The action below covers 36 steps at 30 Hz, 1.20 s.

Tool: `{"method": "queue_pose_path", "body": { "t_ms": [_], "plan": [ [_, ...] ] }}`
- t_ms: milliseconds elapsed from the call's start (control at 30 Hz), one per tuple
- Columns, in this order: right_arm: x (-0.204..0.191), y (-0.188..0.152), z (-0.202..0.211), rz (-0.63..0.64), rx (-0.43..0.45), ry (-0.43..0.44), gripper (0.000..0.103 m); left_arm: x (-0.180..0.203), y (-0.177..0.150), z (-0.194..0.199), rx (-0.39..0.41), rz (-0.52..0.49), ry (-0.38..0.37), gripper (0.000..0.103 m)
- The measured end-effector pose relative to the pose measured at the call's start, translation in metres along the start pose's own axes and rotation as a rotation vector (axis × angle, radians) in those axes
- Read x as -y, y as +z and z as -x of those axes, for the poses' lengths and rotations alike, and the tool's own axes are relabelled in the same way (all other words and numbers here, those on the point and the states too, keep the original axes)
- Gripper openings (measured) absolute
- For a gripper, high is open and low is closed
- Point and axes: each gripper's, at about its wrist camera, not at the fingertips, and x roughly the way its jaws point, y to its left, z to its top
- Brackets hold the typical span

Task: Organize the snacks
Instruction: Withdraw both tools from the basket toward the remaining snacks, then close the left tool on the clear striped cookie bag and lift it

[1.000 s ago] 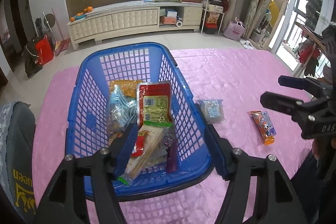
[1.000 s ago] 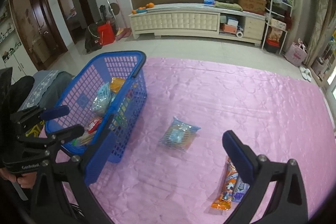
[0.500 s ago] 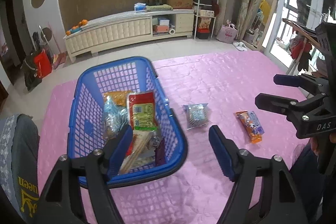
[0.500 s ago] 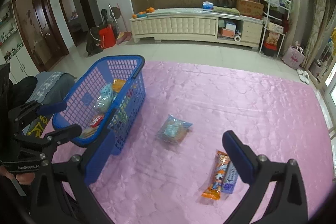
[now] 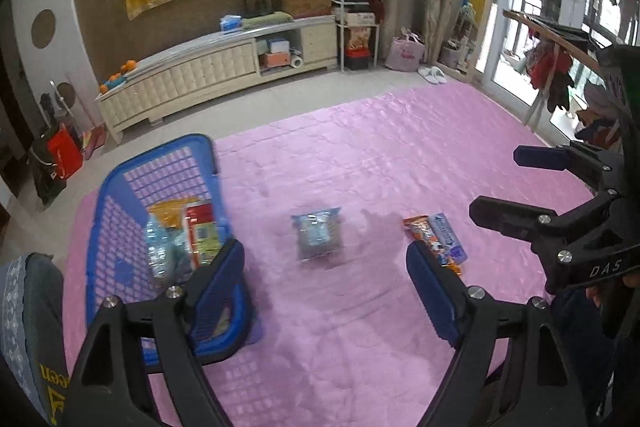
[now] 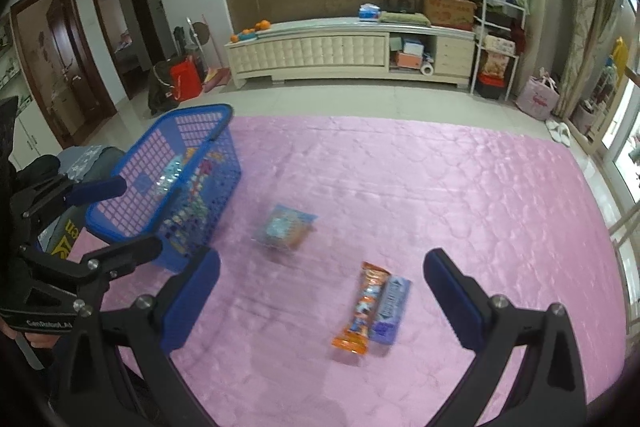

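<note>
Pink quilted surface (image 5: 400, 147): clear packet (image 5: 318, 233) ahead between left claw (image 5: 326, 267) pads, untouched, jaws opening; snack bars (image 6: 372, 307) between right claw (image 6: 322, 287) pads, spread, empty; blue basket (image 5: 120, 187) left.

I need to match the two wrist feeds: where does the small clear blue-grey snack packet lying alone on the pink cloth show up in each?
Left wrist view: the clear blue-grey snack packet lies at centre, just above the gap between the fingers.
Right wrist view: the same packet sits left of centre, above the left finger.
Shared landmark: the blue plastic lattice basket stands to the packet's left in both.
</note>
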Motion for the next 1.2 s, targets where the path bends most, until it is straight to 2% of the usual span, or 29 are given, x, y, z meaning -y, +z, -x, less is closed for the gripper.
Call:
{"method": "queue_pose_path", "body": {
  "t_ms": [233, 533, 867, 1200],
  "plan": [
    [0.032, -0.018, -0.011, -0.064, -0.030, -0.024, 0.103, 0.023, 0.004, -0.026, -0.041, -0.031, -0.012, 0.082],
    [0.049, -0.036, -0.036, -0.097, -0.073, -0.038, 0.103, 0.040, 0.003, -0.063, -0.093, -0.044, 0.013, 0.082],
    [0.069, -0.039, -0.073, -0.138, -0.123, -0.050, 0.103, 0.036, 0.006, -0.114, -0.172, -0.014, 0.005, 0.082],
    [0.074, -0.034, -0.112, -0.139, -0.170, -0.039, 0.103, 0.018, 0.010, -0.155, -0.208, 0.036, 0.011, 0.082]
  ]
}}
